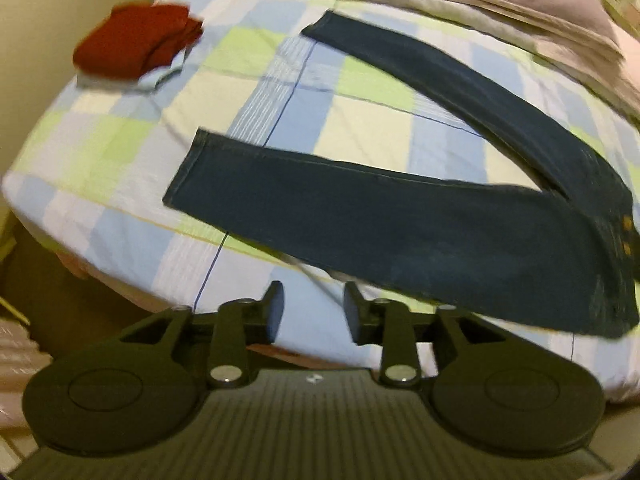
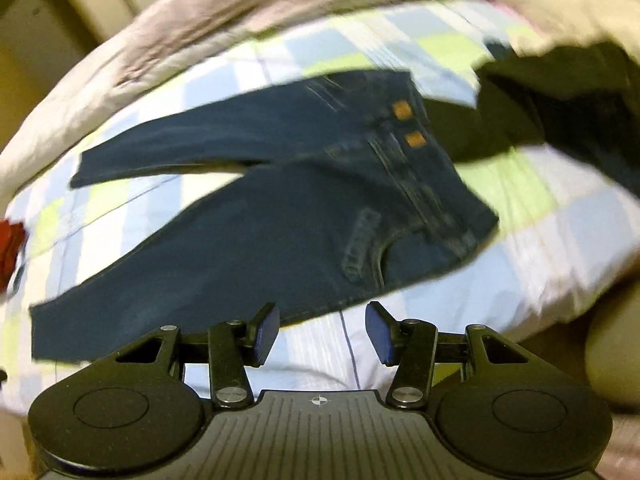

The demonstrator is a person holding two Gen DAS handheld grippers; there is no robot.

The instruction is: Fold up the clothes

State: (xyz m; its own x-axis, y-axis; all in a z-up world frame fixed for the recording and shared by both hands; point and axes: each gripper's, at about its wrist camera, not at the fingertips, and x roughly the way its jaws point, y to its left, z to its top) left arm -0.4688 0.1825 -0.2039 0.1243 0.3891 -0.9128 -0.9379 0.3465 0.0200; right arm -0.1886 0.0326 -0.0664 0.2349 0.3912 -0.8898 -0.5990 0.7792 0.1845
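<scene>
A pair of dark blue jeans (image 1: pixel 420 220) lies flat on a checked bedsheet (image 1: pixel 360 128), legs spread in a V toward the left, waist at the right. In the right wrist view the jeans (image 2: pixel 280 216) show two orange buttons near the waist. My left gripper (image 1: pixel 314 312) is open and empty, just short of the near leg's lower edge. My right gripper (image 2: pixel 322 330) is open and empty, close to the near edge of the jeans by the hip.
A folded dark red garment (image 1: pixel 136 42) lies on a pale blue one at the bed's far left. A dark garment (image 2: pixel 552 112) lies beside the jeans' waist. A rumpled grey-beige blanket (image 1: pixel 500 12) runs along the far side. The bed edge is near both grippers.
</scene>
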